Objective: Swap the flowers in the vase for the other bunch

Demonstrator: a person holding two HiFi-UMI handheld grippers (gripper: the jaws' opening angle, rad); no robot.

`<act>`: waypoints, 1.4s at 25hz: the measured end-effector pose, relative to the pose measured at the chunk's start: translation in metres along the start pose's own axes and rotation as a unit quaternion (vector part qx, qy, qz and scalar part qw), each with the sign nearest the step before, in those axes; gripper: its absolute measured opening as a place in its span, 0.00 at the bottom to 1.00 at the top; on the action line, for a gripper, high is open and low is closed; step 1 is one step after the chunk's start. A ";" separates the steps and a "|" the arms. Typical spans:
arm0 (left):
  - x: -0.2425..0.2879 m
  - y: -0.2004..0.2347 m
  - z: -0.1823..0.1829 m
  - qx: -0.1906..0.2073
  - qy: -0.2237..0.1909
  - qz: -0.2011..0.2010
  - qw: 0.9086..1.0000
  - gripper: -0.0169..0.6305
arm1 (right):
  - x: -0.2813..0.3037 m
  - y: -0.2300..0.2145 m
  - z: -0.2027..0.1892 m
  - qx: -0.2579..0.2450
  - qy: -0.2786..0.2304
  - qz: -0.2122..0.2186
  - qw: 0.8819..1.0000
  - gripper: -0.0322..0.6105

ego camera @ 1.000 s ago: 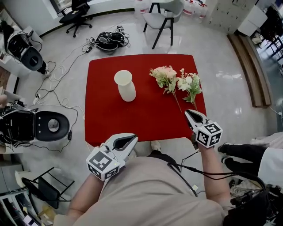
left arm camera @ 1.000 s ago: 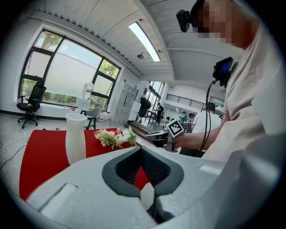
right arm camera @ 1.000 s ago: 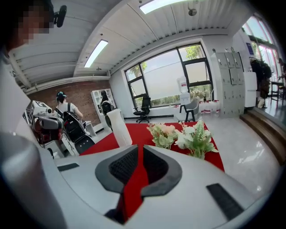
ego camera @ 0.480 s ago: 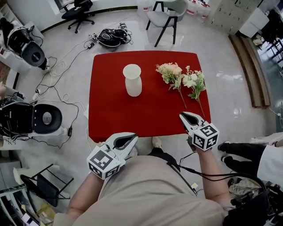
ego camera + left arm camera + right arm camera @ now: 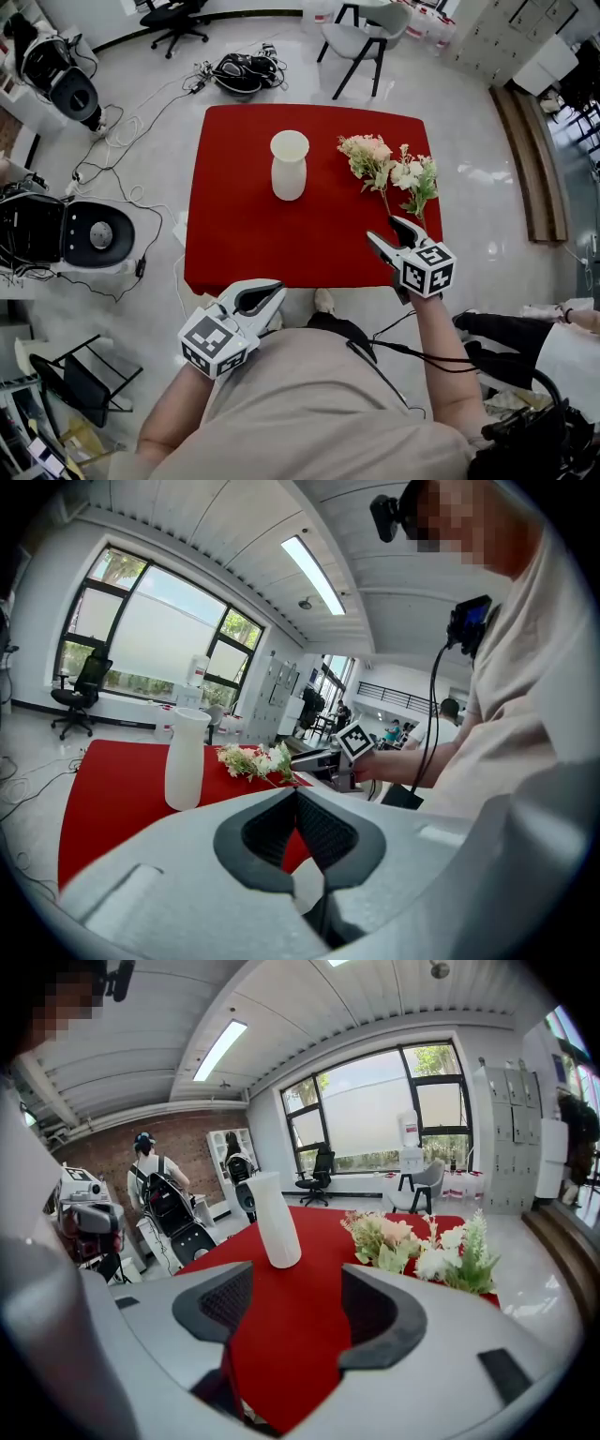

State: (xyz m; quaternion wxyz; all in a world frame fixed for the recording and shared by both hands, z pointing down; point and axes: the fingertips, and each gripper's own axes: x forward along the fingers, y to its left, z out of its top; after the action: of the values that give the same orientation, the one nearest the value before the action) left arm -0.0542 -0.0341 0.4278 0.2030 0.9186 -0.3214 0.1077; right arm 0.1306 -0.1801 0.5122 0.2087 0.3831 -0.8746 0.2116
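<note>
The vase (image 5: pixel 289 165) is standing empty, the pink bunch (image 5: pixel 367 157) and white bunch (image 5: pixel 414 176) lying beside it. The right gripper (image 5: pixel 382 231) is hovering by their stems, jaws opening, empty. The left gripper (image 5: pixel 267 292) is hanging closed, empty. Next move, likely: gripping one bunch's stems.

Red table (image 5: pixel 234 234), white vase (image 5: pixel 289 167) ahead of the grey left gripper (image 5: pixel 277 289), pale pink bunch (image 5: pixel 367 155) and white-and-green bunch (image 5: pixel 415 178) beyond the grey right gripper (image 5: pixel 386 232), its empty jaws opening, black-and-white marker cubes (image 5: pixel 427 272) on both.
</note>
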 end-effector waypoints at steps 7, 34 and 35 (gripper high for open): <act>-0.002 0.004 0.006 -0.014 -0.010 0.048 0.999 0.04 | 0.057 -0.072 0.027 -0.010 0.033 -0.023 0.999 0.63; 0.041 0.020 0.014 -0.053 -0.012 0.197 0.979 0.04 | 0.224 -0.187 -0.001 -0.001 0.213 0.002 0.977 0.47; 0.041 0.020 0.013 -0.054 -0.012 0.198 0.979 0.04 | 0.225 -0.185 0.000 0.001 0.211 0.003 0.977 0.38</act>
State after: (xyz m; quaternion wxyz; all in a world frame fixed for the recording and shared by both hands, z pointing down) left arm -0.0346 -0.0764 0.4352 0.2230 0.8255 -0.5050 0.1174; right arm 0.1320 -0.4253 0.6698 0.3876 0.3270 -0.8120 0.2890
